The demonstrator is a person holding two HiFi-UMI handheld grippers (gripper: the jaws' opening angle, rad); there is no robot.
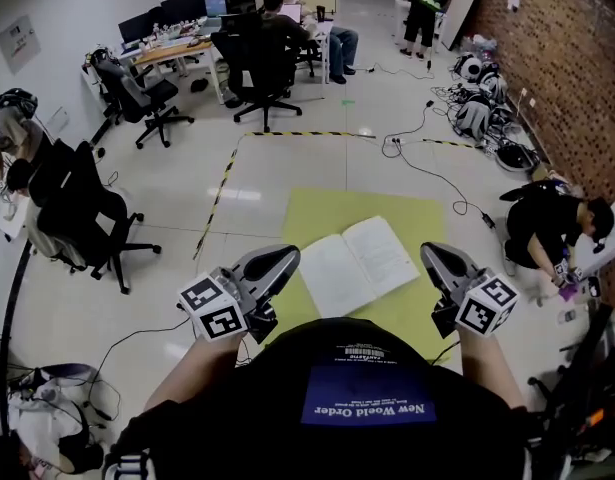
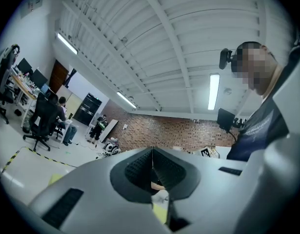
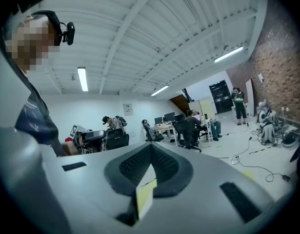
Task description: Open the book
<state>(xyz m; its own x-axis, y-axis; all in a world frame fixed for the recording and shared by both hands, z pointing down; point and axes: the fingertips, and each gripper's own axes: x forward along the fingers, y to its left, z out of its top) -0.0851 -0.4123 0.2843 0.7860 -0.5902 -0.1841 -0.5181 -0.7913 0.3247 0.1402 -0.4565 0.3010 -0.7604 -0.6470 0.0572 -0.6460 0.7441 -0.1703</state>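
Note:
The book (image 1: 359, 263) lies open, white pages up, on a yellow-green mat (image 1: 327, 218) in the head view. My left gripper (image 1: 283, 258) hangs to the left of the book, its jaws closed together with nothing between them. My right gripper (image 1: 433, 254) hangs to the right of the book and is shut and empty too. Both are raised close to my chest and apart from the book. In the left gripper view the left gripper (image 2: 152, 152) points level into the room, pads pressed together. The right gripper (image 3: 150, 149) in the right gripper view shows the same.
Black office chairs (image 1: 87, 218) stand at the left. A person (image 1: 552, 228) crouches at the right among cables (image 1: 437, 173). Hazard tape (image 1: 222, 178) runs across the floor beyond the mat. Desks with people (image 1: 277, 28) are at the back.

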